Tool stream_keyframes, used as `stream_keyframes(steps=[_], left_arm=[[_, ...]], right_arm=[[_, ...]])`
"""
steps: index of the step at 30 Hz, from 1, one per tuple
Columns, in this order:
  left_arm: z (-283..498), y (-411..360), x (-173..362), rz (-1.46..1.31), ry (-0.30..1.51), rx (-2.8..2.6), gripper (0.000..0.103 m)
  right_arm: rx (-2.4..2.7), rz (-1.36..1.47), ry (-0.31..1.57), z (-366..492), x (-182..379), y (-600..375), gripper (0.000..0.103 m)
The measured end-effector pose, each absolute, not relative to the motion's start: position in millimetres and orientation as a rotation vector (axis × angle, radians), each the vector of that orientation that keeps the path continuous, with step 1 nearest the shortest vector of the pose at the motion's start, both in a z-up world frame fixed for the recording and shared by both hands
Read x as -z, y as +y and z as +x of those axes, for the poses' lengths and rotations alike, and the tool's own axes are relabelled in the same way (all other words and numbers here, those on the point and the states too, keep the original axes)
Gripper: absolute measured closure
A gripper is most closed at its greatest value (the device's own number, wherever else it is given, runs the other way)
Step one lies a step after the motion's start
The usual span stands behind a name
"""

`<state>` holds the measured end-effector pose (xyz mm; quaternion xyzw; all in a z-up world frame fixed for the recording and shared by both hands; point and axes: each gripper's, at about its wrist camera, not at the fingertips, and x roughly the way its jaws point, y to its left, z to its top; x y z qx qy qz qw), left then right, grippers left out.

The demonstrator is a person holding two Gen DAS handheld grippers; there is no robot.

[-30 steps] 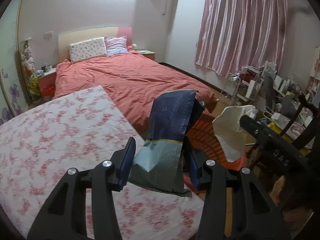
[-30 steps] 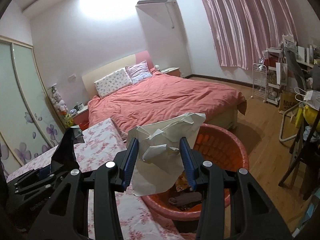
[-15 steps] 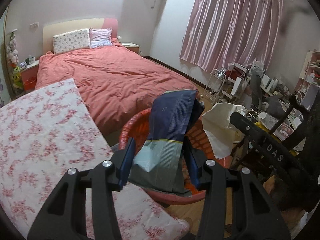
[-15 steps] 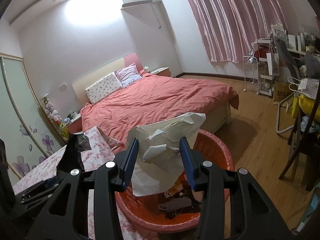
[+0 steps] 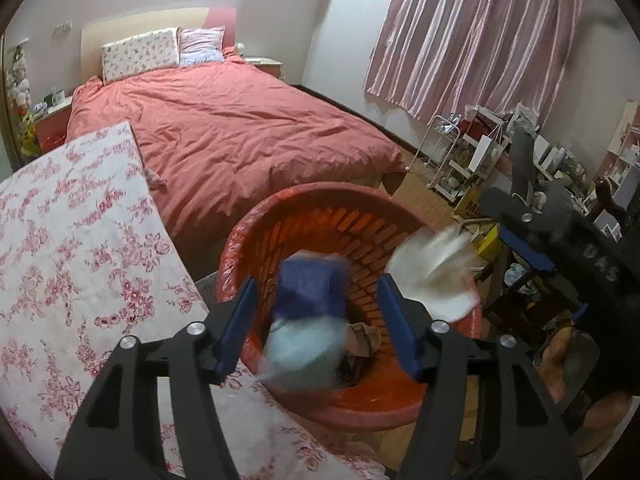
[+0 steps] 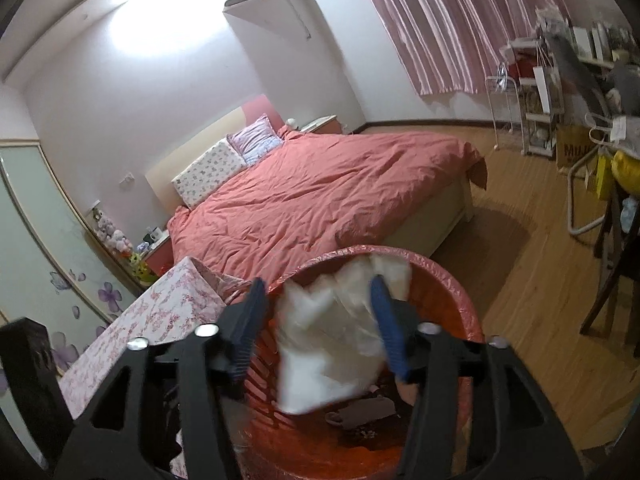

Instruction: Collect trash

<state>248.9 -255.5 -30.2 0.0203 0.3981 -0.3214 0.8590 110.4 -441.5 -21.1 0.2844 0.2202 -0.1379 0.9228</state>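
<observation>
An orange-red plastic basket stands on the floor below both grippers; it also shows in the right wrist view. My left gripper is open over it, and a blue and pale green packet, blurred, hangs free between the spread fingers above the basket. My right gripper is open too, and a white crumpled paper bag, blurred, is loose between its fingers over the basket. The same white bag shows in the left wrist view by the basket's right rim. Some trash lies in the basket's bottom.
A floral-covered table lies left of the basket. A bed with a red duvet stands behind it. A white wire shelf, chairs and clutter fill the right side, over a wooden floor.
Both grippers moved over the basket and opened. The blue packet and the white bag left the fingers and are dropping toward the basket.
</observation>
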Motion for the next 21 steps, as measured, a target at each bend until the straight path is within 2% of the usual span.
stream_keyframes(steps=[5, 16, 21], left_arm=[[252, -242, 36, 0.039, 0.854, 0.633, 0.040], [193, -162, -5, 0.039, 0.676, 0.477, 0.009], [152, -111, -26, 0.026, 0.590, 0.364, 0.004]], right_arm=[[0.303, 0.572, 0.468, 108, 21, -431, 0.034], [0.379, 0.348, 0.433, 73, -7, -374, 0.020], [0.392, 0.191, 0.347, 42, -22, -334, 0.012]])
